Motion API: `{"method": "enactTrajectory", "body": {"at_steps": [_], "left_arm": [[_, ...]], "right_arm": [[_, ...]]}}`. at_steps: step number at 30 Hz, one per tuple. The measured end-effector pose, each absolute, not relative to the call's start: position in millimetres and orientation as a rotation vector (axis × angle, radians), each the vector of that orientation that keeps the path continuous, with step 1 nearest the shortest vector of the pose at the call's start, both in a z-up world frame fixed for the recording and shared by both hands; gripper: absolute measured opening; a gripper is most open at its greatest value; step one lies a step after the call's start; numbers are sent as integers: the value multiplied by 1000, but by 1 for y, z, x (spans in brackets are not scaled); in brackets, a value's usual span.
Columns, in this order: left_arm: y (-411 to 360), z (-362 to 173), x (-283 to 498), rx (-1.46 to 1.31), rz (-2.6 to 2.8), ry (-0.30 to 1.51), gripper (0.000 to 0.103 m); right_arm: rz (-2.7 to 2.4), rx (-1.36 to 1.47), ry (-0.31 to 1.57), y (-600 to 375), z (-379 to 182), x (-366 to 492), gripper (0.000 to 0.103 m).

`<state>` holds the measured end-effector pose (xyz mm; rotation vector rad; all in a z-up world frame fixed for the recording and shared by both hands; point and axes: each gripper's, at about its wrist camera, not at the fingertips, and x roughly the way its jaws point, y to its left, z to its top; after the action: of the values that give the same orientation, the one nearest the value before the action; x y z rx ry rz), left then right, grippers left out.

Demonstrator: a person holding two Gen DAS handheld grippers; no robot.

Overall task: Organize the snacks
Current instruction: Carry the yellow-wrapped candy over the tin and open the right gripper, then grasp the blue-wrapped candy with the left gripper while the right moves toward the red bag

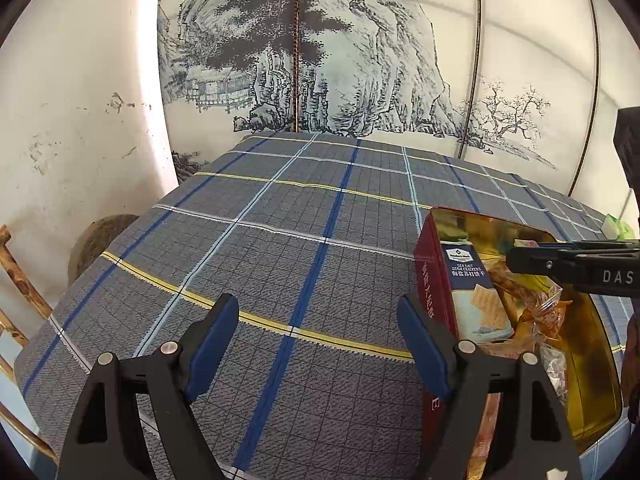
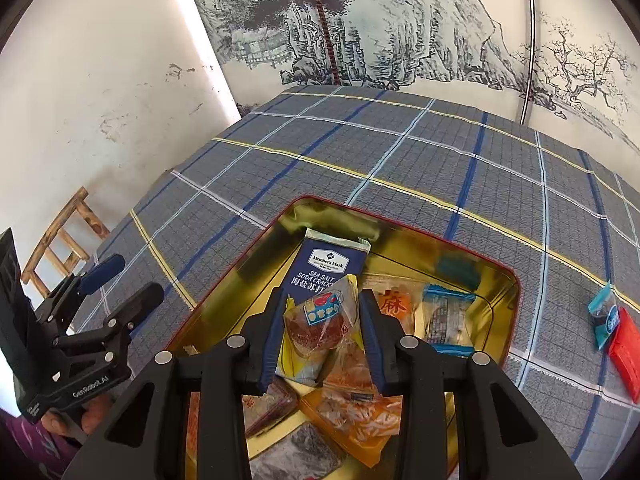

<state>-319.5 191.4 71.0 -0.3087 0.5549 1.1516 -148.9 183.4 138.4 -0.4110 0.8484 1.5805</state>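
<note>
The right gripper (image 2: pixel 320 320) is clamping a clear-wrapped cake (image 2: pixel 316 322) over the tin (image 2: pixel 508 280). The left gripper (image 1: pixel 318 322), at the tin's nine o'clock, is gaping wide, holding nothing.

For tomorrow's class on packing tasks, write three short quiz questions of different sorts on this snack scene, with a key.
1. True or false: the right gripper holds a clear-wrapped cake over the tin.
2. Which packet stands against the tin's wall? A. cracker pack B. red packet C. milk carton
3. Fill in: the left gripper is ____ with only the plaid cloth between its fingers.

Key: 1 true; 2 A; 3 open. The red packet lies outside the tin on the cloth, beside a blue packet.
</note>
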Motion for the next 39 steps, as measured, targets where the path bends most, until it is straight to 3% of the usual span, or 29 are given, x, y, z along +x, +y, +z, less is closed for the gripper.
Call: {"method": "enactTrajectory", "body": {"at_steps": [10, 19, 30, 34, 39], "left_arm": [[192, 71, -321, -312, 1158, 553, 82], [192, 72, -322, -313, 1172, 546, 85], [186, 74, -320, -279, 1205, 538, 86], [184, 74, -318, -255, 1227, 538, 88], [184, 74, -318, -244, 1245, 551, 88]], "right_arm": [[1582, -385, 864, 192, 140, -147, 41], [1657, -141, 893, 176, 157, -120, 44], [1687, -58, 915, 151, 153, -100, 45], [1719, -90, 911, 152, 153, -112, 58], [1628, -110, 807, 119, 159, -95, 60]]}}
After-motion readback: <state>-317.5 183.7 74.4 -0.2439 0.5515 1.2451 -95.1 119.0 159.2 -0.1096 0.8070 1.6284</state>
